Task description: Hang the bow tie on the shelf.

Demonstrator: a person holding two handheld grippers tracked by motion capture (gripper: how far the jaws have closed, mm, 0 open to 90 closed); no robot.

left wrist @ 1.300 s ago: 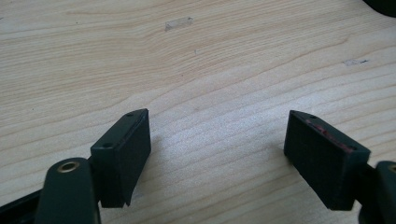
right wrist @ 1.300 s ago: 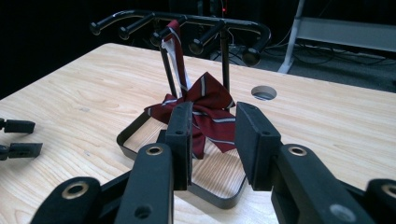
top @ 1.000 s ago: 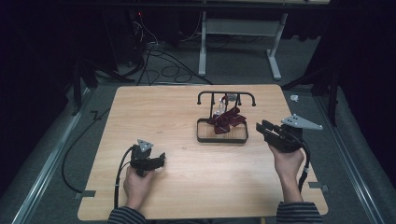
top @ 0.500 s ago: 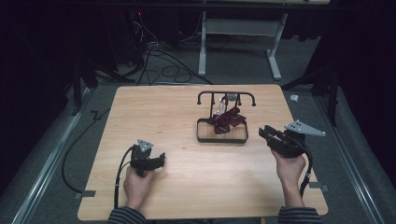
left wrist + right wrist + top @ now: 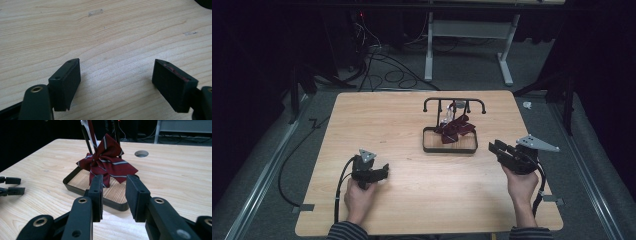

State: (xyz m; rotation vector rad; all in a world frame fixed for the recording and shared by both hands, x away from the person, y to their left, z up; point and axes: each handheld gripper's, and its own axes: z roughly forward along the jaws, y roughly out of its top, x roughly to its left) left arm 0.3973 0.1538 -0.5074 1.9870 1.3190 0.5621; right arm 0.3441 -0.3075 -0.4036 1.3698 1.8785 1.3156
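The right gripper [image 5: 501, 150] is hovering level, jaws half open and empty, pointing at the bow tie [image 5: 106, 161] in the black stand [image 5: 450, 141]

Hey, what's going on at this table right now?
A person holds a hand-held gripper in each hand over a wooden table. The right hand-held gripper, jaws apart and empty, points at a dark red striped bow tie hanging on a black rack. The left hand-held gripper sits open near the bare tabletop, holding nothing.
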